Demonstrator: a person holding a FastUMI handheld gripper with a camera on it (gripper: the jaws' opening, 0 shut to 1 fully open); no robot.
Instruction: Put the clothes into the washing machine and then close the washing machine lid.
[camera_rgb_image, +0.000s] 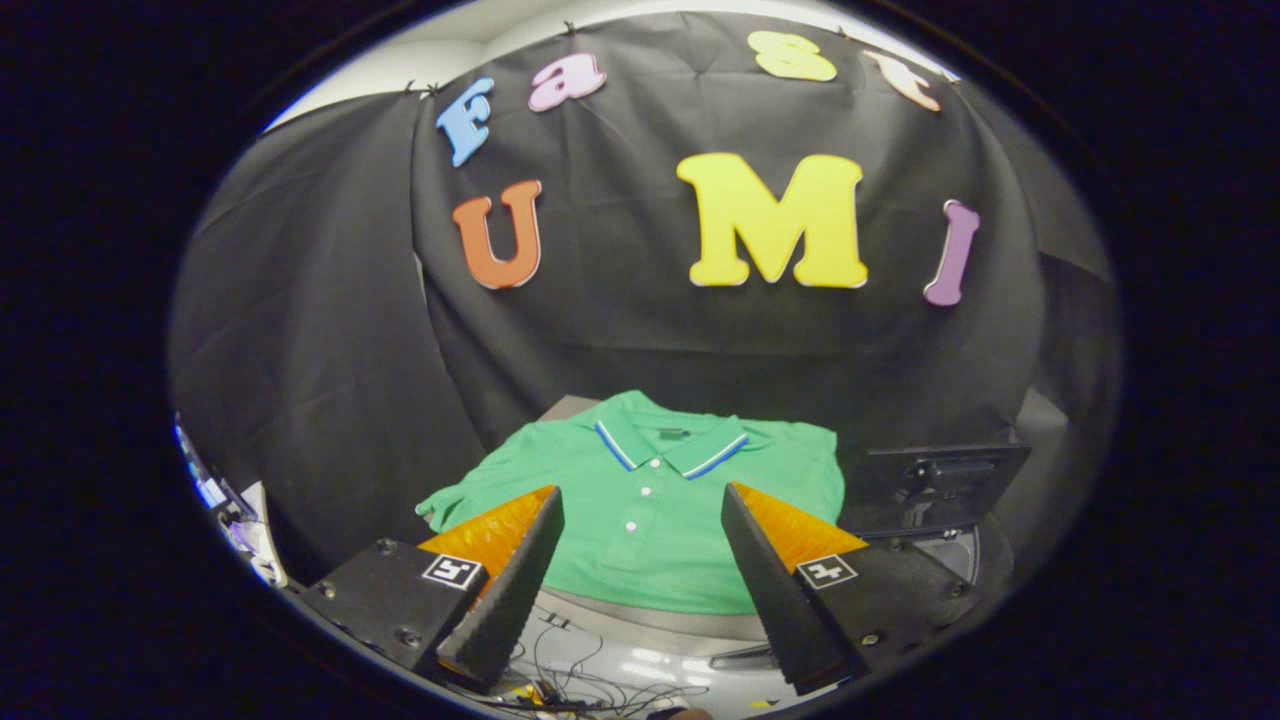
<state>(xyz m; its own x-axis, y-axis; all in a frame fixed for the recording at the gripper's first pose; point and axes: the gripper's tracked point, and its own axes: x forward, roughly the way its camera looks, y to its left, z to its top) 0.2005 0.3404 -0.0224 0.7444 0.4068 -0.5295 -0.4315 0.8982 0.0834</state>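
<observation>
The tool (642, 530) is seen with its two fingers spread wide and nothing held between them, poised above and short of a green polo shirt (650, 500) that is laid out flat on a grey tabletop (660, 612). The shirt is framed in the gap between the fingers and just beyond their tips: the blue-and-white trimmed collar (672, 445) and the buttoned placket (640, 500) are lined up between them, with one short sleeve (450, 500) spread out past the left finger. No contact with the cloth can be made out.

The garment is judged to be light, soft and limp. It can be expected to sag and trail when lifted, and to slide little on the tool, though a single thin layer may slip out of a loose pinch. A firm hold is best sought where the fabric is doubled: the collar and placket are thicker and stiffer than the body, and a pinch there, or on a bunched fold gathered from the chest, should carry the whole shirt. The buttons are small and hard and are better avoided by the fingers.

To the right of the shirt, beyond the right finger, a dark raised panel (935, 485) is seen above a curved pale rim (960, 555); this is taken to be the washing machine with its lid open, though little of it can be made out. Loose cables (580, 680) are seen below the tabletop's near edge. The shirt has not yet been picked up.
</observation>
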